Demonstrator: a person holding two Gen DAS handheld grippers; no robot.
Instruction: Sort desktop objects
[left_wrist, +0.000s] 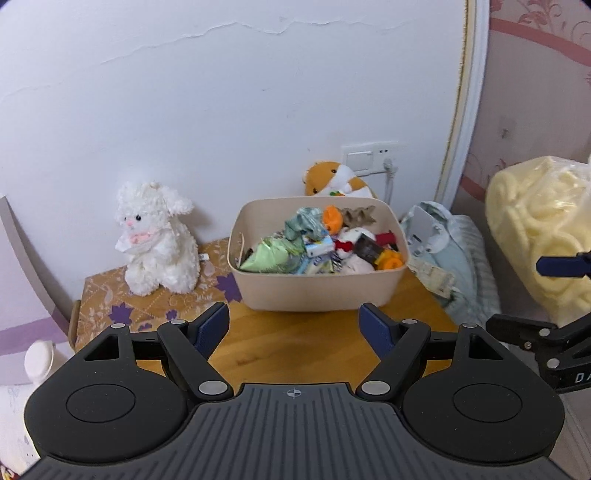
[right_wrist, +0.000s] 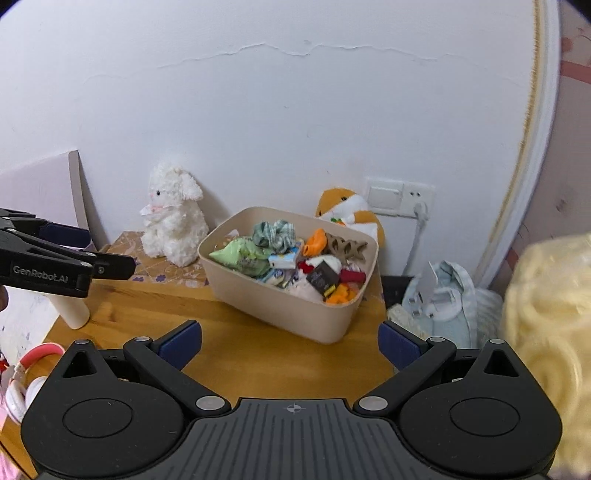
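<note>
A beige plastic bin (left_wrist: 317, 291) (right_wrist: 280, 306) stands on the wooden desk (left_wrist: 295, 347) (right_wrist: 236, 332), filled with small items: a green packet (left_wrist: 269, 254) (right_wrist: 240, 254), a checked cloth (right_wrist: 273, 230), orange toys, small boxes. My left gripper (left_wrist: 293, 325) is open just in front of the bin with nothing between its fingers. Held back from the bin, my right gripper (right_wrist: 290, 345) is also open and holds nothing. In the right wrist view the left gripper's side shows at the left edge; the right gripper's side shows at the right edge of the left wrist view.
A white plush rabbit (left_wrist: 155, 240) (right_wrist: 173, 218) sits on a floral box (left_wrist: 110, 306) left of the bin. An orange hamster plush (left_wrist: 336, 181) (right_wrist: 347, 214) leans on the wall behind it. Pink headphones (right_wrist: 26, 380), a white cup (right_wrist: 74, 314), pale blue cloth (left_wrist: 454, 251) and a yellow bag (left_wrist: 543, 229) flank the desk.
</note>
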